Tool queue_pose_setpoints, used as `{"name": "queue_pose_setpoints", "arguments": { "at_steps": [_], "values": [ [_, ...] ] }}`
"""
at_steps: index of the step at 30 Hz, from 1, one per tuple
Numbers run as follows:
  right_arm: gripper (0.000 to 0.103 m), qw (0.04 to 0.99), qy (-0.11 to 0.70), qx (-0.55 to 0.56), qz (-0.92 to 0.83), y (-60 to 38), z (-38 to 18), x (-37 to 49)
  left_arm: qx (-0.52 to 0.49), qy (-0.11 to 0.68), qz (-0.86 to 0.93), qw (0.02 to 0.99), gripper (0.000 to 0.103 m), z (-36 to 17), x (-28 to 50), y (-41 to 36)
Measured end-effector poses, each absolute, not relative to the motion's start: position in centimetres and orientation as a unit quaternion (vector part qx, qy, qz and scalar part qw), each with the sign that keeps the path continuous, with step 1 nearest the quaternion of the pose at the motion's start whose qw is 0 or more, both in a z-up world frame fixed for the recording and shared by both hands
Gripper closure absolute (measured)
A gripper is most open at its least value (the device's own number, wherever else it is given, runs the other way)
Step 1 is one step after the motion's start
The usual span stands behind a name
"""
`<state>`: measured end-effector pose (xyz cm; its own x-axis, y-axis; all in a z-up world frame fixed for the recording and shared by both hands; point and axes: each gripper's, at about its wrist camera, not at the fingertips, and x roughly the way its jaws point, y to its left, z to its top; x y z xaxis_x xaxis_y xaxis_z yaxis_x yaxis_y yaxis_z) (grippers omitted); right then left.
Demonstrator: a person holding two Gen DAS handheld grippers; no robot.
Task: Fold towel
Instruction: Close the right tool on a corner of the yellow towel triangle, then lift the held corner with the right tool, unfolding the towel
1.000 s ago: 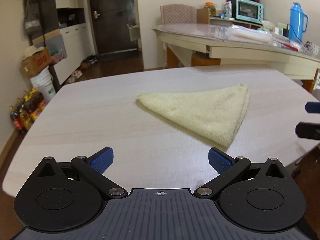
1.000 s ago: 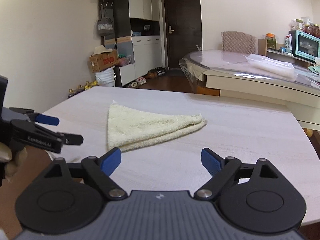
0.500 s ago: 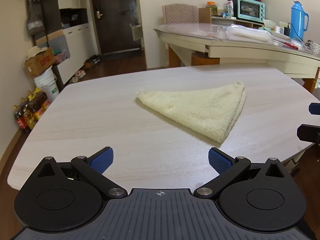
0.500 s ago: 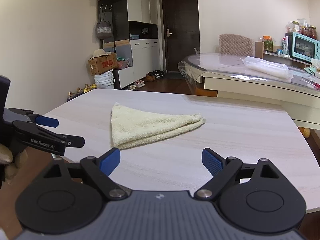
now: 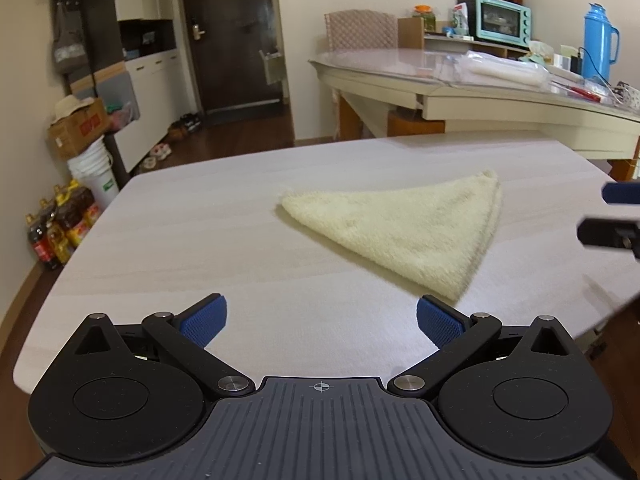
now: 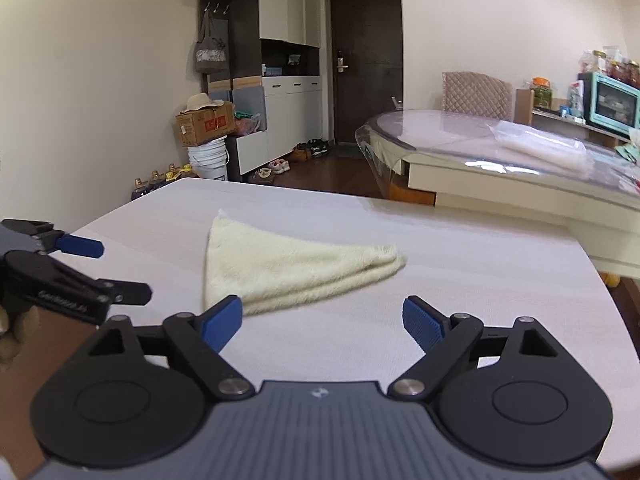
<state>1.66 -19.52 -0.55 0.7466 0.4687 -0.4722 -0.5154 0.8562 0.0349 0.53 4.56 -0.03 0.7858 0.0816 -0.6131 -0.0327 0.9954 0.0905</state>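
Note:
A cream towel point(image 5: 404, 226) lies folded into a triangle on the pale wooden table point(image 5: 200, 248). It also shows in the right wrist view point(image 6: 288, 268). My left gripper point(image 5: 320, 322) is open and empty, held over the table's near edge, short of the towel. My right gripper point(image 6: 322, 322) is open and empty, just short of the towel's near edge. The left gripper also shows at the left of the right wrist view point(image 6: 110, 270), and the right gripper's fingers point(image 5: 612, 232) show at the right edge of the left wrist view.
A second, glass-topped table point(image 5: 480, 92) stands behind with a blue thermos point(image 5: 598, 42), a teal oven point(image 5: 502, 20) and a plastic-wrapped bundle point(image 6: 540, 148). Bottles point(image 5: 60, 228), a white bucket point(image 5: 94, 172) and a cardboard box stand on the floor at left.
Both grippers have drifted slightly toward the towel, which looks a little closer in both views. The towel has not moved. Both grippers stay open.

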Motion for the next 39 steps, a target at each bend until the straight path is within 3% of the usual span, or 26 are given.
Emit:
{"name": "queue_pose_setpoints", "arguments": {
  "at_steps": [7, 8, 15, 19, 22, 29, 34, 39],
  "values": [
    [0.058, 0.929, 0.265, -0.039, 0.256, -18.2, -1.6, 9.0, 0.025, 0.326, 0.040, 0.944, 0.000, 0.0, 3.1, 5.9],
    [0.069, 0.927, 0.272, -0.036, 0.255, -18.1, -2.1, 10.1, 0.024, 0.328, 0.040, 0.943, 0.000, -0.1, 3.5, 6.0],
    [0.072, 0.925, 0.297, -0.050, 0.234, -17.7, -4.9, 14.7, 0.023, 0.338, 0.038, 0.940, 0.000, -0.8, 5.3, 6.4],
    [0.095, 0.926, 0.279, -0.086, 0.239, -17.1, -5.1, 14.2, 0.021, 0.339, 0.038, 0.940, 0.000, -1.0, 5.7, 6.5],
    [0.095, 0.928, 0.258, -0.119, 0.240, -16.7, -4.6, 12.9, 0.018, 0.340, 0.038, 0.940, 0.000, -1.3, 5.8, 6.5],
    [0.096, 0.936, 0.236, -0.071, 0.251, -18.1, -3.2, 11.2, 0.012, 0.338, 0.048, 0.940, 0.000, -1.4, 5.0, 7.2],
    [0.097, 0.909, 0.220, -0.012, 0.355, -16.1, -0.3, 7.3, 0.018, 0.323, 0.085, 0.943, 0.000, -0.1, 3.9, 9.6],
    [0.097, 0.838, 0.241, -0.034, 0.489, -9.7, -1.2, 1.2, 0.028, 0.313, 0.139, 0.939, 0.000, 1.2, 2.7, 13.1]
  ]
}}
